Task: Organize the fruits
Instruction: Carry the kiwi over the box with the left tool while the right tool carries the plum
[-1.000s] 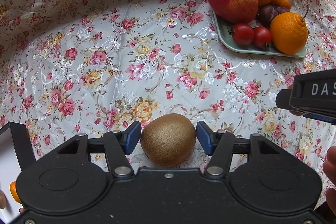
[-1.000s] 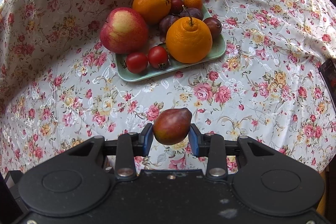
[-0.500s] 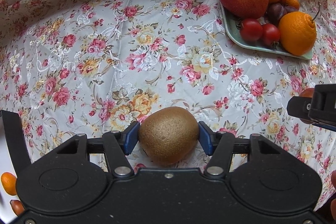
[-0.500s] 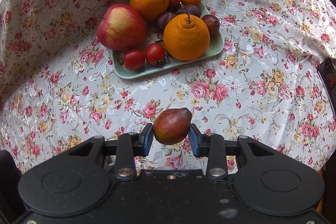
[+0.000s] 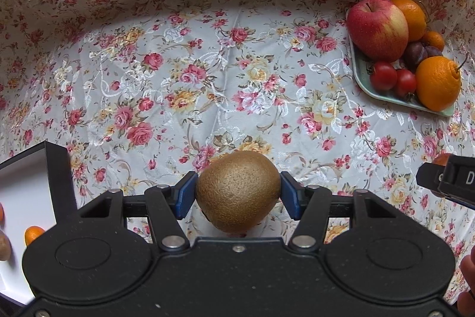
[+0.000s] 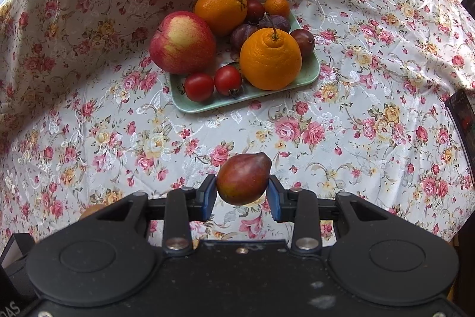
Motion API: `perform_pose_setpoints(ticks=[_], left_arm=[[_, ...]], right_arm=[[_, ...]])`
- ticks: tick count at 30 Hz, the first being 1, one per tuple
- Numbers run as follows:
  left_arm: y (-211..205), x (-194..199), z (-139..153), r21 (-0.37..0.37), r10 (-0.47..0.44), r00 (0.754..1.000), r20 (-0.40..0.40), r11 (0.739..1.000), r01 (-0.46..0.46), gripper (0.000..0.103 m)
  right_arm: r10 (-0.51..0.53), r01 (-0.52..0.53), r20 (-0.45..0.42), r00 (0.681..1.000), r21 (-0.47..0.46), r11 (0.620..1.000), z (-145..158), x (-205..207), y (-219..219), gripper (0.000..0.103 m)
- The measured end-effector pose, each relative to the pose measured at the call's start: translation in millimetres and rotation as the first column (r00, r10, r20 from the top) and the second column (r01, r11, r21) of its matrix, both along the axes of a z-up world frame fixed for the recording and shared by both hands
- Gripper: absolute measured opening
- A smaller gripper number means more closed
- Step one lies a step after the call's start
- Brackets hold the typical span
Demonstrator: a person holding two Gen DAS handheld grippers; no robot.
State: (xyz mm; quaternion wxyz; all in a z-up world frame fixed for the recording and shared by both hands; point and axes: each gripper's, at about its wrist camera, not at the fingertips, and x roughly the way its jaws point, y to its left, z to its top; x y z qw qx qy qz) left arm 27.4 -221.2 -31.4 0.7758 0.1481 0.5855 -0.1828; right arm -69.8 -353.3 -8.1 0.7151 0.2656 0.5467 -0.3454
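My left tool [image 5: 237,192] gripped a brown kiwi [image 5: 238,190] between its blue pads, long axis crosswise from pad to pad. My right tool [image 6: 242,192] clamped a dark red pointed fruit [image 6: 244,178], its tip aimed up and to the right, above the floral tabletop [image 6: 118,132]. Farther out sat the green tray [image 6: 308,76], holding one apple [image 6: 182,42], two large oranges [image 6: 270,58], one small orange [image 6: 276,6], two cherry tomatoes [image 6: 199,86] and four dark plums [image 6: 302,38].
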Motion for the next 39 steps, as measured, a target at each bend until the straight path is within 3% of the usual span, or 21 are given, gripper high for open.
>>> perform_pose_setpoints(ticks=[26,39], left_arm=[[113,-20,38,-0.017,0.110,0.992,0.068,0.994,-0.109,0.062],[200,-11,40,-0.007,0.202,0.976,0.084,0.979,-0.202,0.062]], right_arm=[[0.082,-0.082,0.004,0.997,-0.006,0.997,6,-3,80,0.037],[0.189,-0.188,0.016,0.982,-0.027,0.982,6,32,146,0.037]])
